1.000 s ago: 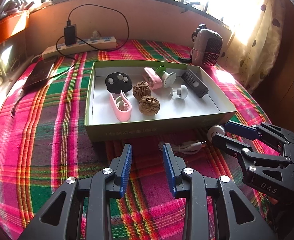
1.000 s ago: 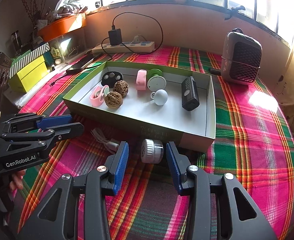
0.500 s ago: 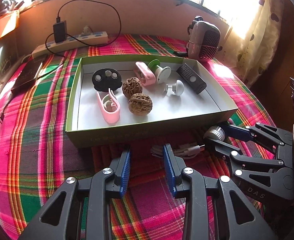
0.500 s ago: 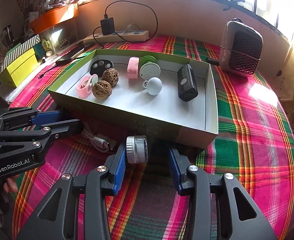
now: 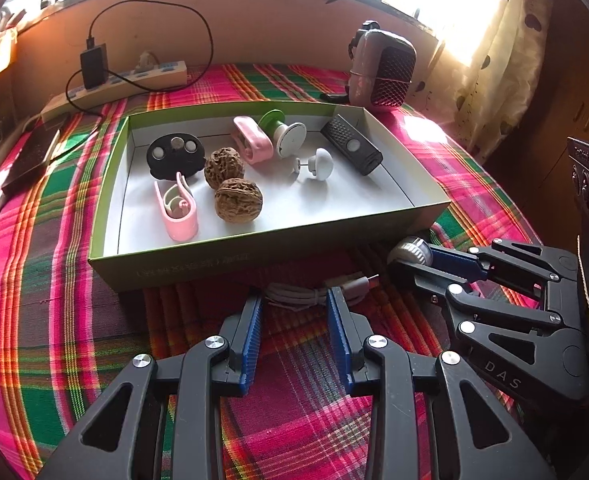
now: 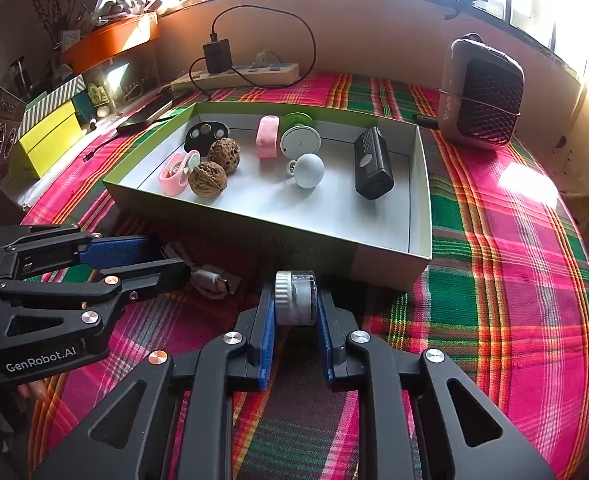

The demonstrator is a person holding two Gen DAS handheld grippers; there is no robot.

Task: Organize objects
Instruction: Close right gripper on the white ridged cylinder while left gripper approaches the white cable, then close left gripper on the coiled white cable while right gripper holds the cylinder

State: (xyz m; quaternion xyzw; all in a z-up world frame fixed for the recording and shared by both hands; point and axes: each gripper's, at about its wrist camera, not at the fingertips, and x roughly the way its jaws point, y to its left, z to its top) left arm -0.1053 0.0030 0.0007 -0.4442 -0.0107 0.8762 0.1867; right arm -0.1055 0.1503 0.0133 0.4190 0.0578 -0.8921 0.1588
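Observation:
A green box (image 5: 222, 258) (image 6: 390, 268) with a white floor holds two walnuts (image 5: 238, 200) (image 6: 208, 180), pink clips, a black disc, a white knob and a black remote (image 5: 352, 144) (image 6: 372, 164). My right gripper (image 6: 294, 300) is shut on a small white jar (image 6: 295, 298) just in front of the box; it shows in the left wrist view (image 5: 410, 252) too. My left gripper (image 5: 294, 300) is open, its tips on either side of a coiled white USB cable (image 5: 314, 290) (image 6: 210, 276) on the plaid cloth.
A power strip with a black charger (image 5: 94, 64) (image 6: 218, 56) lies at the back. A grey mesh-fronted device (image 5: 386, 70) (image 6: 482, 92) stands back right. A phone (image 5: 30, 160) lies at left. Yellow boxes (image 6: 50, 136) and an orange planter stand far left.
My right gripper has closed on the white jar. My left gripper has moved forward until its open tips flank the cable.

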